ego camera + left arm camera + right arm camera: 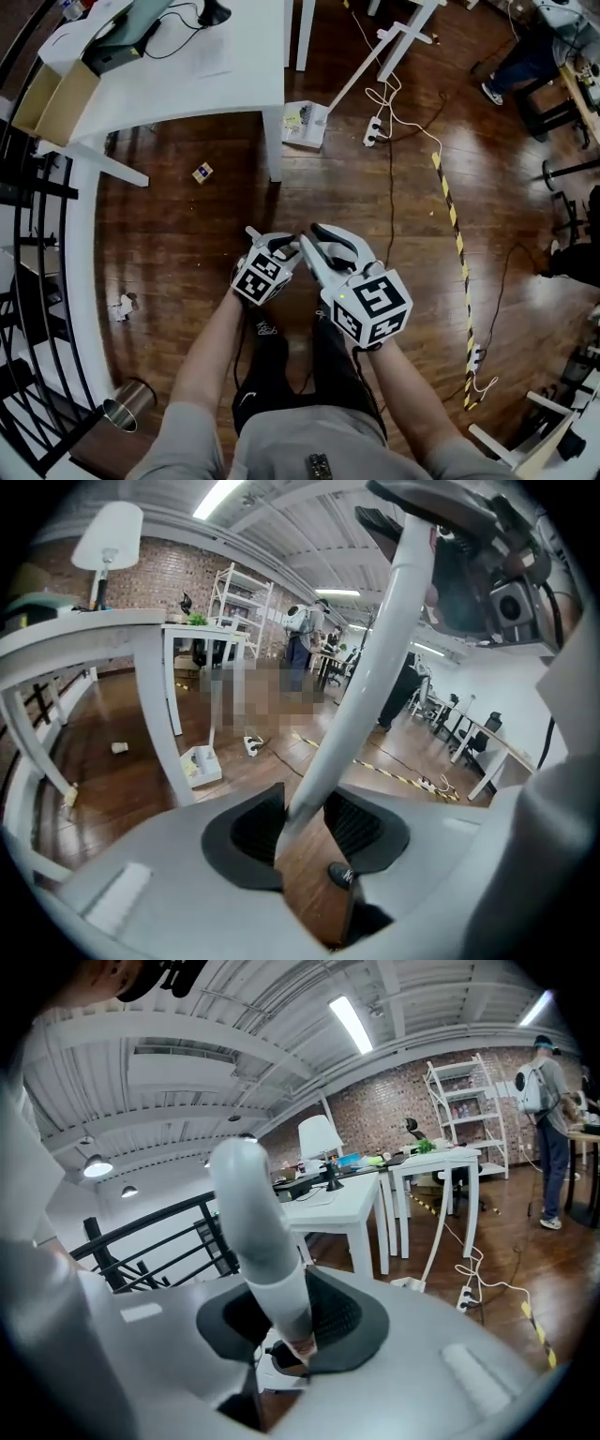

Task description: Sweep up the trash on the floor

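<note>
White handle (375,667) gripped by left tongs (305,822) and right tongs (286,1321), trash (202,172) on floor (187,244) ahead

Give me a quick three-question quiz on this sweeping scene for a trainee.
1. True or false: the dustpan stands beside a table leg.
2. What is the left gripper shut on? A) a white pole B) a cable C) nothing
3. Which scrap lies nearer the metal bin, the crumpled paper or the small box?
Key: 1 true; 2 A; 3 the crumpled paper.
</note>
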`<state>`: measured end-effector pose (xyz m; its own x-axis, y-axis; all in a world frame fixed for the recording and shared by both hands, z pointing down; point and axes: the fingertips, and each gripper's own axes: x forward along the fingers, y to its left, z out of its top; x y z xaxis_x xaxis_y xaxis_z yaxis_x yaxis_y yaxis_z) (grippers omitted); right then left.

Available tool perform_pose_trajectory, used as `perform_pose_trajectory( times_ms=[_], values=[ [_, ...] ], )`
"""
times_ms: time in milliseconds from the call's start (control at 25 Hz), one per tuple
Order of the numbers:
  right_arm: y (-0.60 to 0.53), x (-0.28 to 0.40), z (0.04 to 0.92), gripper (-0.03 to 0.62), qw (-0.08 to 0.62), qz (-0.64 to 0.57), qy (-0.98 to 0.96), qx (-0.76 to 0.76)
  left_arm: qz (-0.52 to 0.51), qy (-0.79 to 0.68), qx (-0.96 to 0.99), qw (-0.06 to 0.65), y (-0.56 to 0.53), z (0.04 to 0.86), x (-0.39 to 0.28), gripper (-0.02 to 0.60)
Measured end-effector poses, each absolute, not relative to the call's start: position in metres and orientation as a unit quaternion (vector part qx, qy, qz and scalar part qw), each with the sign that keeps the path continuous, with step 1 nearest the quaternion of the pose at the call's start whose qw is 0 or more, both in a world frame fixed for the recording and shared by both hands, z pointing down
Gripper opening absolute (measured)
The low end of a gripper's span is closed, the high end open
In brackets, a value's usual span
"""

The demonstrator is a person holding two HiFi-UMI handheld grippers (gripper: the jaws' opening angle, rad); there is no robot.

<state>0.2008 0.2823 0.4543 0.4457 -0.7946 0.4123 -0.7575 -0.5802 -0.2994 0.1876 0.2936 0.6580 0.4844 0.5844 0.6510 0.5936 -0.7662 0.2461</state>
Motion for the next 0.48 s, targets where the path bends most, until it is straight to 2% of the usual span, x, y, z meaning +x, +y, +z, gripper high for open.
perform_pose_trajectory(
  times_ms=[480],
  values=[
    [0.093, 0.130, 0.452, 0.077, 0.015, -0.244, 0.554, -0.796, -0.375, -0.244, -0.894, -0.025, 0.117, 0.660, 0.125, 0.127]
  ],
)
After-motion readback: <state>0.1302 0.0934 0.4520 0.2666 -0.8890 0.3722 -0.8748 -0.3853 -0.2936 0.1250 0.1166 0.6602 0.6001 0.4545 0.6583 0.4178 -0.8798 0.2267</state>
